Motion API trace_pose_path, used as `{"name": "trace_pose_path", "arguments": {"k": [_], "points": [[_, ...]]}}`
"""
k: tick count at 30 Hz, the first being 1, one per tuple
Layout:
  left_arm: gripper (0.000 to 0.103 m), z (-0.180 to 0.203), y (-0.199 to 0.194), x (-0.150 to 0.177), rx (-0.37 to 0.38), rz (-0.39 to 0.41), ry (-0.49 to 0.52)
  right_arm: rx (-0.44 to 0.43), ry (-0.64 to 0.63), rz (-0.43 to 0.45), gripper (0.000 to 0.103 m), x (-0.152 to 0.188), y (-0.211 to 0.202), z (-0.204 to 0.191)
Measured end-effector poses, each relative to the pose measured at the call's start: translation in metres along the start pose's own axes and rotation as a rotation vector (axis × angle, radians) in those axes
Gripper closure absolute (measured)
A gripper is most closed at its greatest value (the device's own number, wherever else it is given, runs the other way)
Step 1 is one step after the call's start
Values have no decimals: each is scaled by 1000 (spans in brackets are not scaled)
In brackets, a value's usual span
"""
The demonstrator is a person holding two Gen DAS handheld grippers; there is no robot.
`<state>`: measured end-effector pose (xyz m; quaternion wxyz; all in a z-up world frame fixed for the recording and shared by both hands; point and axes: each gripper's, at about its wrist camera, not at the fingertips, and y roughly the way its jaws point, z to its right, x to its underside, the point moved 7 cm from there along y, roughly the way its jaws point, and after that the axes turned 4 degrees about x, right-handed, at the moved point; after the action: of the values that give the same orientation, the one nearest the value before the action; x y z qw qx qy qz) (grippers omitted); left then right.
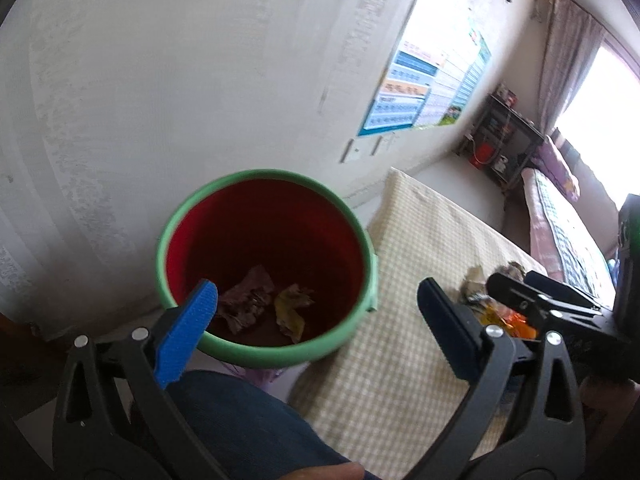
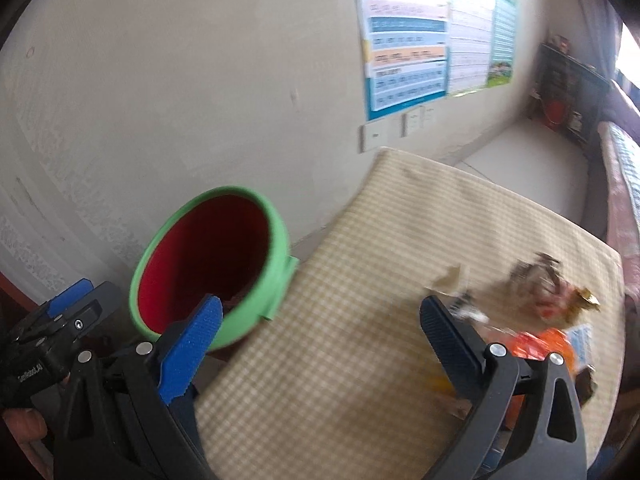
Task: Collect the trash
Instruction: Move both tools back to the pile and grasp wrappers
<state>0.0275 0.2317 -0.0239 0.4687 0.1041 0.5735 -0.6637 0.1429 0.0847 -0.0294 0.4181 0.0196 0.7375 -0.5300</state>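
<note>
Trash in bin: a crumpled brownish paper wad and a yellowish crumpled wrapper lie side by side on the bottom of the bin.
Trash on table: a loose heap of crumpled wrappers, orange, brown and gold, sits near the table's right end, blurred in the right wrist view.
Bin: a round plastic bucket with a green rim and red inside stands on the floor, just beside the table's left edge and close to the wall.
Table: a top covered in beige checked cloth runs away to the right of the bin.
Left gripper: black frame, blue pads, fingers spread wide and released, nothing between them; it hangs over the bin's mouth.
Right gripper: fingers likewise spread wide, empty, above the cloth between bin and heap.
Person: a blue denim leg shows below the bin.
Wall: a pale plaster wall with a colourful chart poster.
</note>
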Motion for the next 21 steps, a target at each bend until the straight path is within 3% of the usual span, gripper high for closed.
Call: {"name": "trace_pose_path", "arguments": {"k": [11, 21], "points": [[5, 84, 12, 28, 90, -52, 113, 132, 107, 7, 7, 48, -51, 105], [5, 159, 32, 60, 235, -146, 165, 245, 223, -7, 7, 90, -74, 192]]}}
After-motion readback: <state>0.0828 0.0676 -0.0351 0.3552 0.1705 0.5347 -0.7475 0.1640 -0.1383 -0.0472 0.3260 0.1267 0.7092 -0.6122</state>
